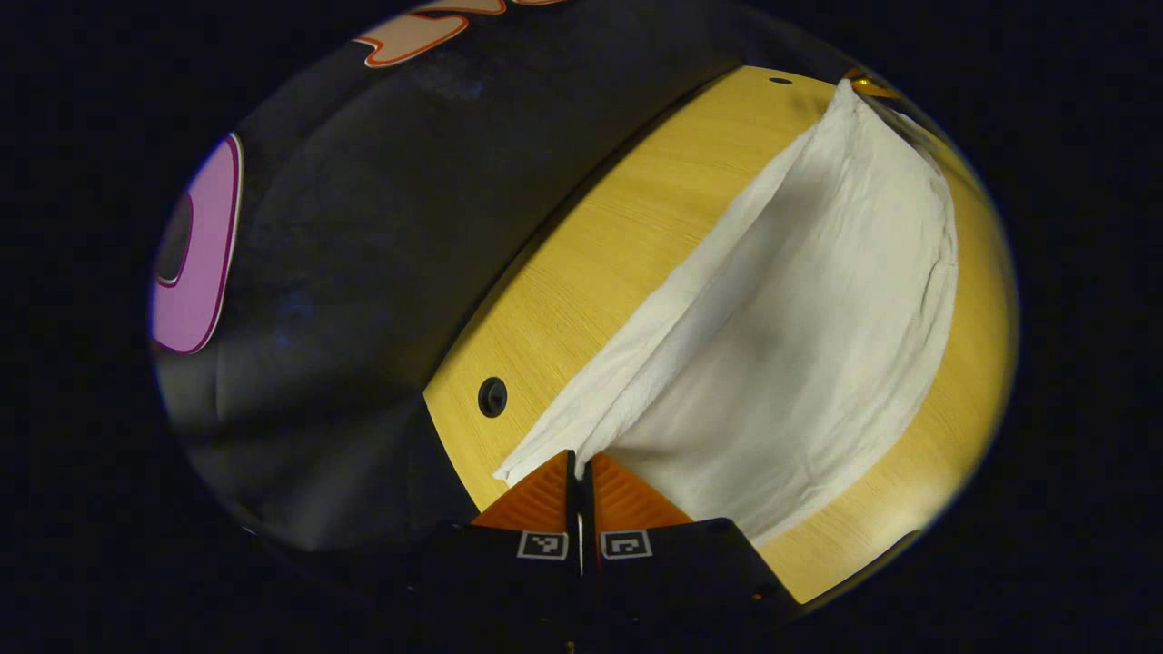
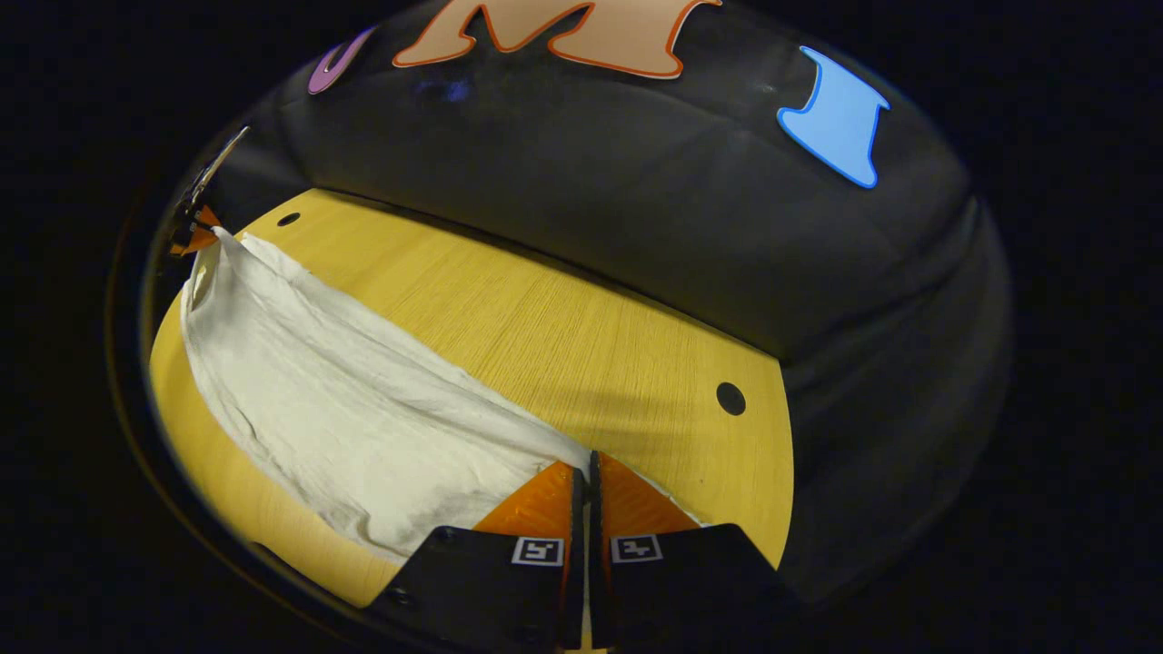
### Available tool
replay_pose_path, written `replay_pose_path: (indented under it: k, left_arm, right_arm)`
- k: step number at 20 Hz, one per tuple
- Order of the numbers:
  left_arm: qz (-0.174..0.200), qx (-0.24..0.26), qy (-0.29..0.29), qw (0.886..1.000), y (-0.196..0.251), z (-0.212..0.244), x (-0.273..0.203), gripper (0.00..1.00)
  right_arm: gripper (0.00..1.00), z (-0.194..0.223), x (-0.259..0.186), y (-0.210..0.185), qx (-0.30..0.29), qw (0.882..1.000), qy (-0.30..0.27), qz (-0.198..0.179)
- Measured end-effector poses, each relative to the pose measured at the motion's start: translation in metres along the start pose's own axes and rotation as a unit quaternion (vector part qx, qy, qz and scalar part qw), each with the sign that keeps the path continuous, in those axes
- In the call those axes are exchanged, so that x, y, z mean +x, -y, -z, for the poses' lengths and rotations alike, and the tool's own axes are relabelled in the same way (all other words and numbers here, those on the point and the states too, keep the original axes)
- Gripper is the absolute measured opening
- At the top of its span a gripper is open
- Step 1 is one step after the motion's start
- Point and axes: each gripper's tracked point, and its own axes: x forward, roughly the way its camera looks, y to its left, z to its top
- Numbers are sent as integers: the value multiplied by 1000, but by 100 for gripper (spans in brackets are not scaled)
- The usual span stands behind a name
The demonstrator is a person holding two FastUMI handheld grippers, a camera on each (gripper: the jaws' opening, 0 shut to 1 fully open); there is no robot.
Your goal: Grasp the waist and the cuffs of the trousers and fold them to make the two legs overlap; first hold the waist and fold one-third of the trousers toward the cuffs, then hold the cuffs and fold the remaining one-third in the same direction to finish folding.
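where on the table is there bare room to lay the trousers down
Bare wood runs between the trousers and the booth wall, around the table hole. A narrower strip borders the near edge. Crowded where both grippers pinch cloth.

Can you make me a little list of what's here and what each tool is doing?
cloth: white trousers, stretched between the two tools, sagging onto the table
table: yellow wood with small dark holes
left tool: shut on one end of the trousers
right tool: shut on the other end
other tool seen far off: at the far end of the trousers in each view
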Motion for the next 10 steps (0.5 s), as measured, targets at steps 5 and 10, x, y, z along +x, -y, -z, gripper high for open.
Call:
replay_pose_path:
  k: [5,10]
  left_arm:
    - [-13,-59,20,998,9,3,51,0]
    - [-41,-153,54,986,15,-4,57,58]
  right_arm:
    - [6,15,53,-16,15,1000,-18,-8]
    - [37,10,63,-30,78,996,-7,-44]
